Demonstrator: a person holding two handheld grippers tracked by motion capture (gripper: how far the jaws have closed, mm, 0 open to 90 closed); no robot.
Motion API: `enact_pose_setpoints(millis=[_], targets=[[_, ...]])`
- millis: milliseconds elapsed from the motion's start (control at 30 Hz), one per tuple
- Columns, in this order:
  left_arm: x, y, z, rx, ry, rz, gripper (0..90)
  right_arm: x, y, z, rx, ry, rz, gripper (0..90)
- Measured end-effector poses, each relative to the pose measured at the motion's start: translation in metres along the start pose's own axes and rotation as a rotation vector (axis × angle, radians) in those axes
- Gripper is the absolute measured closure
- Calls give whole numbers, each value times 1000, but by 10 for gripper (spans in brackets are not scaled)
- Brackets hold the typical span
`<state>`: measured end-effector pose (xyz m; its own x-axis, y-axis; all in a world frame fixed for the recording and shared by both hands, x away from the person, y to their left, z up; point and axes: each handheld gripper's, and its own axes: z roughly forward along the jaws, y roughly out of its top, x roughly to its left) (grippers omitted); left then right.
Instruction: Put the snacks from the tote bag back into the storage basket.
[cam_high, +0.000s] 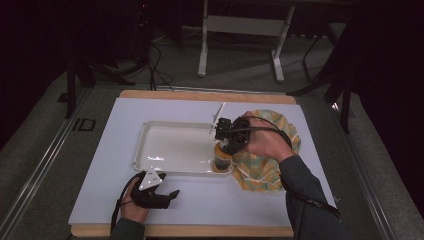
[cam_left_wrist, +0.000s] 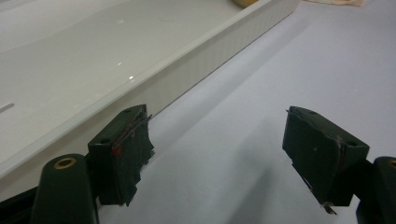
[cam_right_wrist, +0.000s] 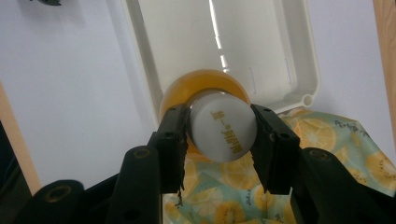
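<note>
bottle held at the tray's corner, other hand idle

on the left, the left gripper (cam_high: 172, 193) lies low on the smooth white table (cam_high: 95, 165), just in front of the tray (cam_high: 145, 131). its matte black jaws are spread wide with only bare table between them, and their taped pads look frayed at the edges. the tray is glossy white plastic, a shallow rectangle with rounded corners and a finely ribbed outer wall; the left gripper view cuts off most of it.

to the right, the right gripper (cam_right_wrist: 219, 133) has its jaws closed on the white cap of a round bottle (cam_right_wrist: 205, 88) of orange liquid. the cap carries gold print, too small to read. the bottle sits at the tray's near right corner; in the high view the gripper and hand (cam_high: 267, 140) cover most of it, so i cannot tell if it rests on the tray floor.

furthest right, a crumpled cloth (cam_high: 260, 172) printed with citrus slices lies beside the tray, partly under the forearm.
</note>
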<state>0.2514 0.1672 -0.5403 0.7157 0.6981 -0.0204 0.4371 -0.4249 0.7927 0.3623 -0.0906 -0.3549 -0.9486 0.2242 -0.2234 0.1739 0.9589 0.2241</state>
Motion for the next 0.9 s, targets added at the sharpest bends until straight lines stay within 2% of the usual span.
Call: enact_pose_setpoints(millis=[167, 367, 667, 900], targets=[[0, 0, 0, -1, 1, 0, 234, 2, 1, 1, 6, 8, -6, 584], [0, 0, 0, 0, 2, 1, 234, 8, 6, 0, 28, 21, -37, 584], [0, 0, 0, 1, 2, 2, 234, 7, 9, 0, 62, 18, -41, 583], [0, 0, 0, 0, 2, 3, 234, 5, 8, 2, 28, 7, -14, 564]])
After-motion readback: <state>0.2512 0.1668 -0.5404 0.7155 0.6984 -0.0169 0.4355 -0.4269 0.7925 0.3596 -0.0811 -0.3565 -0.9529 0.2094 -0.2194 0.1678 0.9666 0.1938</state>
